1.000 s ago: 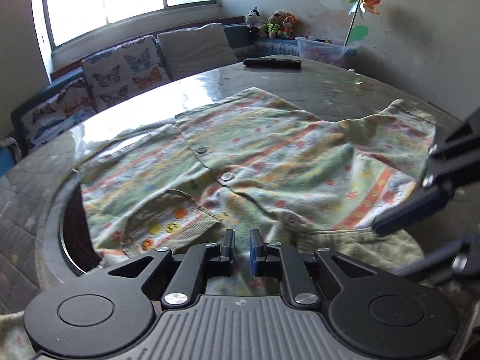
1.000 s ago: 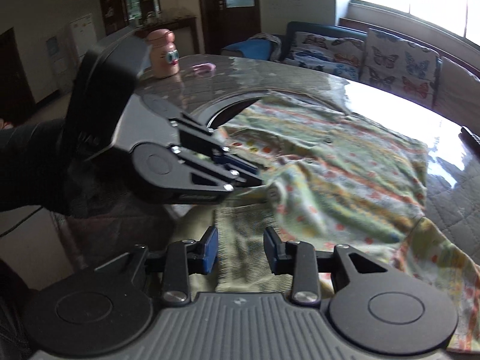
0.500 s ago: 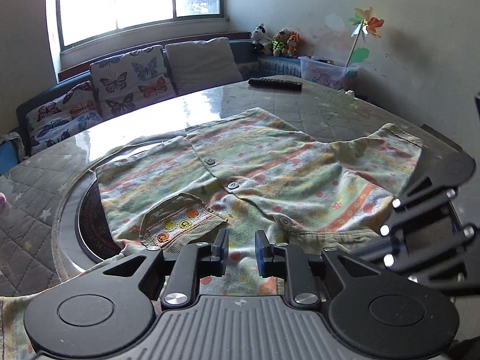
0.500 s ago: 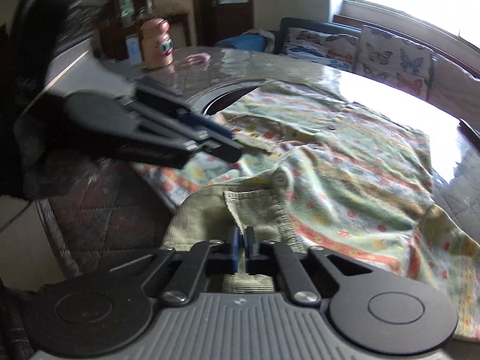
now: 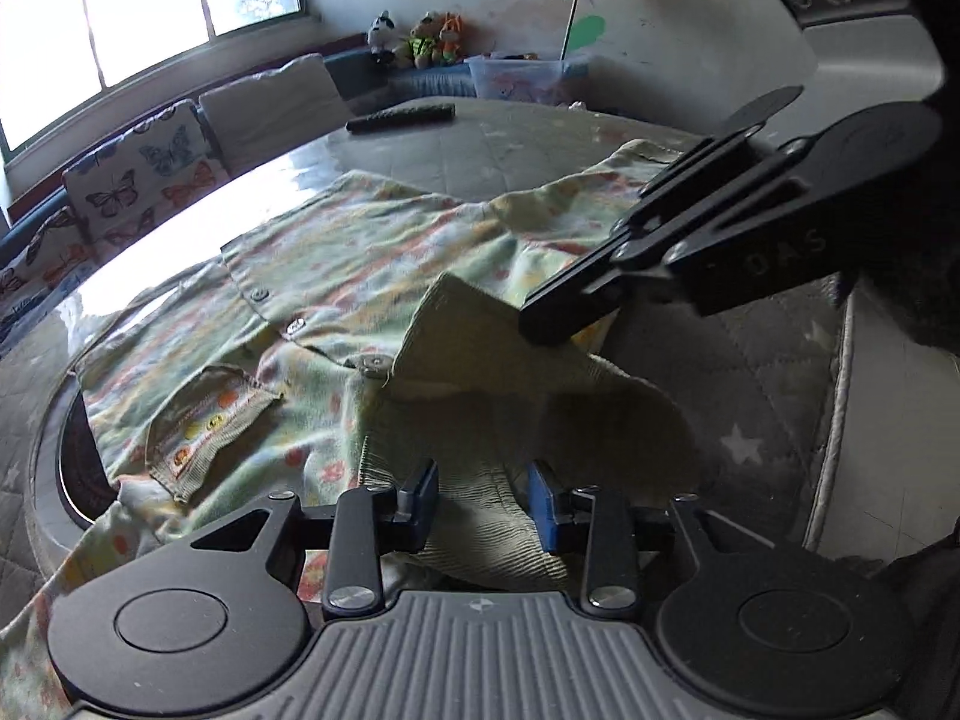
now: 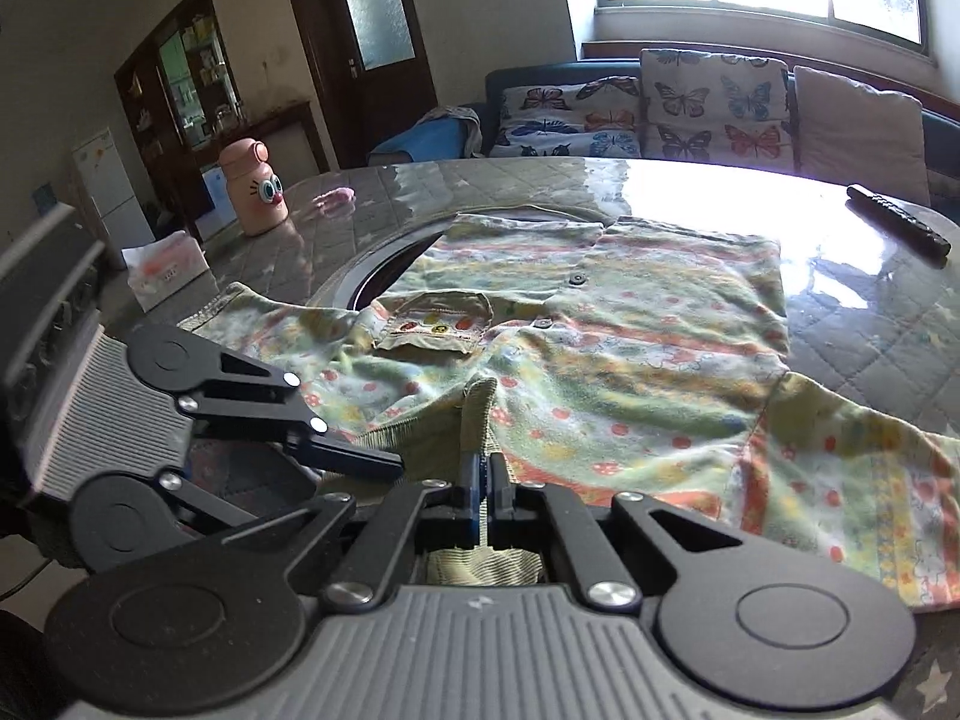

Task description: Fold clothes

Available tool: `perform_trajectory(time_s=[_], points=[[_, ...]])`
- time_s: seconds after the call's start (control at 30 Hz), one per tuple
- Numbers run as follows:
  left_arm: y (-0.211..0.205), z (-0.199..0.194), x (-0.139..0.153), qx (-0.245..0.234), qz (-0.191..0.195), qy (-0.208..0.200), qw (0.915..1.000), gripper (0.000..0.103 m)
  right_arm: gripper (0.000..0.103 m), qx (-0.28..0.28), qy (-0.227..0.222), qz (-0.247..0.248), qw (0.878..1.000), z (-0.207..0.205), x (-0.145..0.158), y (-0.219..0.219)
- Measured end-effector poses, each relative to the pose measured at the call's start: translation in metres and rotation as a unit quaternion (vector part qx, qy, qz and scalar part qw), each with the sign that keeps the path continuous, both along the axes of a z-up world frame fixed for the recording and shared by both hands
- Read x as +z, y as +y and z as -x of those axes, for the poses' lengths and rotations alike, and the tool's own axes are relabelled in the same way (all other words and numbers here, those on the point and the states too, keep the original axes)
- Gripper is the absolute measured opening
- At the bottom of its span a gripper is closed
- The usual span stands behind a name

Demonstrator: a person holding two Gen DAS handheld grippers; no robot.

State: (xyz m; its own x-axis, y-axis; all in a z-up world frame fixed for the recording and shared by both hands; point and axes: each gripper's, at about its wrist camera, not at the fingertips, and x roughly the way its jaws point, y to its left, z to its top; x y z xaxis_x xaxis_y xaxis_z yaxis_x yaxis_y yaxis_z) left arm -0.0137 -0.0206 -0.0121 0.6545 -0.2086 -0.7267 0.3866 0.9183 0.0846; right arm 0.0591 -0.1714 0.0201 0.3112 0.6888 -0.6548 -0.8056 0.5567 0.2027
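Note:
A small green patterned button shirt point(image 5: 360, 264) lies spread on the round table, front up, with a chest pocket point(image 5: 210, 420). It also shows in the right wrist view point(image 6: 630, 360). My right gripper point(image 6: 483, 480) is shut on the shirt's ribbed green collar point(image 6: 480, 408) and lifts it a little; it shows in the left wrist view point(image 5: 546, 318) pinching a raised fold. My left gripper point(image 5: 483, 501) is open, its fingers on either side of the ribbed collar edge point(image 5: 480, 516) at the near side. It shows at the left of the right wrist view point(image 6: 360, 462).
A black remote point(image 5: 399, 117) lies at the far side of the table point(image 5: 510, 144). A pink bottle point(image 6: 252, 189) and a tissue pack point(image 6: 165, 267) stand at the table's left. A sofa with butterfly cushions point(image 6: 690, 108) is behind. A dark round recess point(image 6: 384, 276) lies under the shirt.
My right gripper has shut on the collar and raised it. My left gripper has opened wider and shifted toward the collar edge.

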Motion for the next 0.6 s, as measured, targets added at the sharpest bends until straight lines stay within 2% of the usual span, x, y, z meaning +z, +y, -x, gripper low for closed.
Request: perform_trajectory(time_s=[0.03,0.17,0.4,0.6], points=[[0.002,-0.001,0.0,0.001,0.004,0.003,1.0,0.034,0.001,-0.001,0.0,-0.002,1.0,0.0,0.0,0.0],[0.009,-0.001,0.001,0.0,0.027,0.01,0.9996,0.008,0.001,-0.005,0.006,-0.009,1.0,-0.002,0.0,-0.001],[0.026,0.004,0.02,0.003,0.12,-0.005,0.9927,0.007,0.001,-0.012,0.009,-0.022,1.0,-0.004,0.004,-0.007],[0.022,-0.002,0.0,-0.005,0.115,0.026,0.993,0.007,0.001,0.005,0.013,-0.027,1.0,0.001,0.008,-0.002]])
